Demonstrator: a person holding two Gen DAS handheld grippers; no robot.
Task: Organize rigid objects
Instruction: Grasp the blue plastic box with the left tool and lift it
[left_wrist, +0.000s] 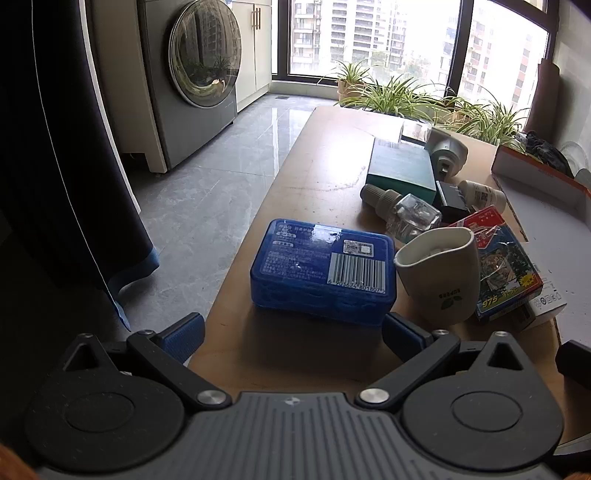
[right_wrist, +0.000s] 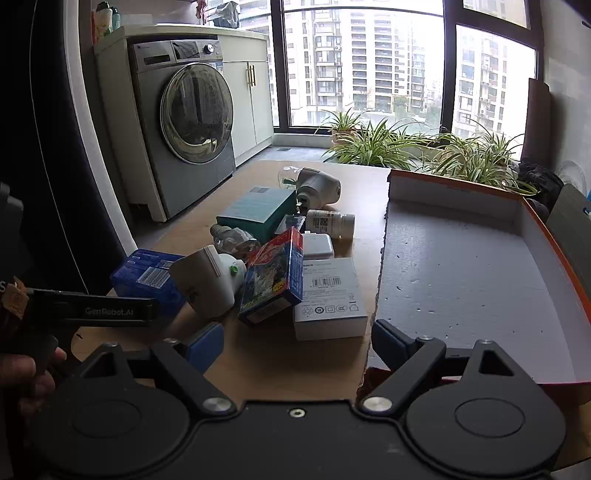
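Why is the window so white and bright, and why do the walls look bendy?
Left wrist view: daylight floods the window, so it washes out; glare shines on the table and the blue box. Right wrist view: the window is bright too, while the near tool stays dark. Both views: the fisheye lens curves straight edges near the borders.

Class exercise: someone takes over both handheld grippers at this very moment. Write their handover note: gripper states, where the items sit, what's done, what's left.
Left gripper: open, empty, just short of the blue plastic box.
Right gripper: open, empty, at the near corner of the foam-lined tray.
Items: blue box, overturned white cup, playing-card box, white carton, teal box, white pill bottle lie clustered on the wooden table, left of the tray.
Done: nothing; tray holds nothing.
Left: everything; tray is probably the destination.
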